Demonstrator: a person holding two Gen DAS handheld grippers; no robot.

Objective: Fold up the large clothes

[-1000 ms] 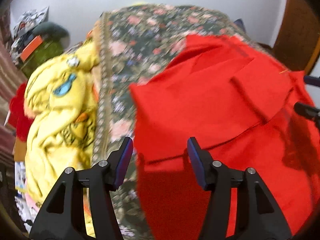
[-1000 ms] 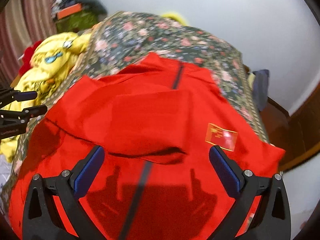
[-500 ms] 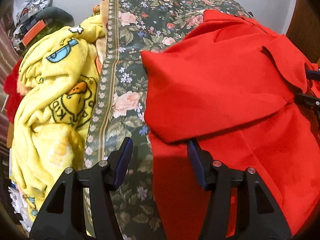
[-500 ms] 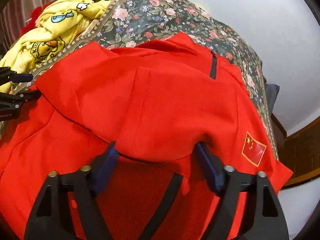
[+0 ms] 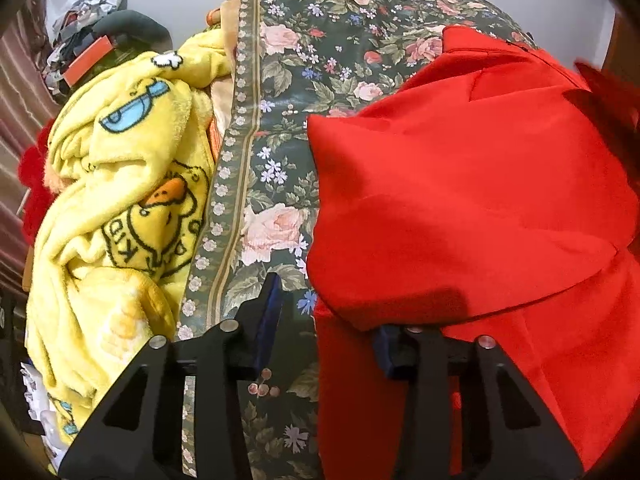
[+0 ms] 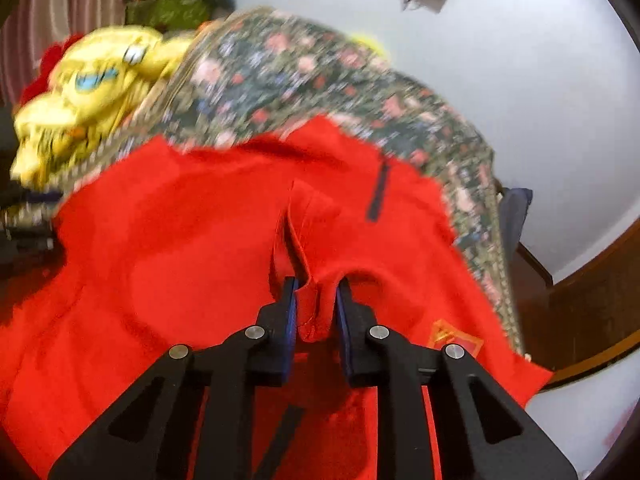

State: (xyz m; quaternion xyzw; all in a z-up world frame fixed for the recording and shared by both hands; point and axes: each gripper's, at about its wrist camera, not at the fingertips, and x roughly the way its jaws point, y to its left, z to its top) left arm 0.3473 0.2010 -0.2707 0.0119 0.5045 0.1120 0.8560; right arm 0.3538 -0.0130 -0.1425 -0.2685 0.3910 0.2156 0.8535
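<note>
A large red garment (image 5: 460,200) lies on a floral bedspread (image 5: 280,160), its upper part folded over. My left gripper (image 5: 326,312) sits low at the fold's near left corner. Its jaws are closing: the left finger rests over the bedspread, the right fingertip is hidden under the red fold, and the gap is still wide. In the right wrist view the red garment (image 6: 180,240) shows a black zip (image 6: 378,192) and a flag patch (image 6: 454,338). My right gripper (image 6: 316,292) is closing, its pads pinching a bunched ridge of the red fabric.
A yellow cartoon blanket (image 5: 120,200) is heaped along the bedspread's left side, with clutter (image 5: 92,40) behind it by the wall. Dark wooden furniture (image 6: 580,300) and a dark blue cloth (image 6: 516,208) stand to the right of the bed.
My left gripper came down to the fold's corner and its jaws narrowed. My right gripper's jaws went from wide apart to pinching the red fabric, which now rises in a ridge.
</note>
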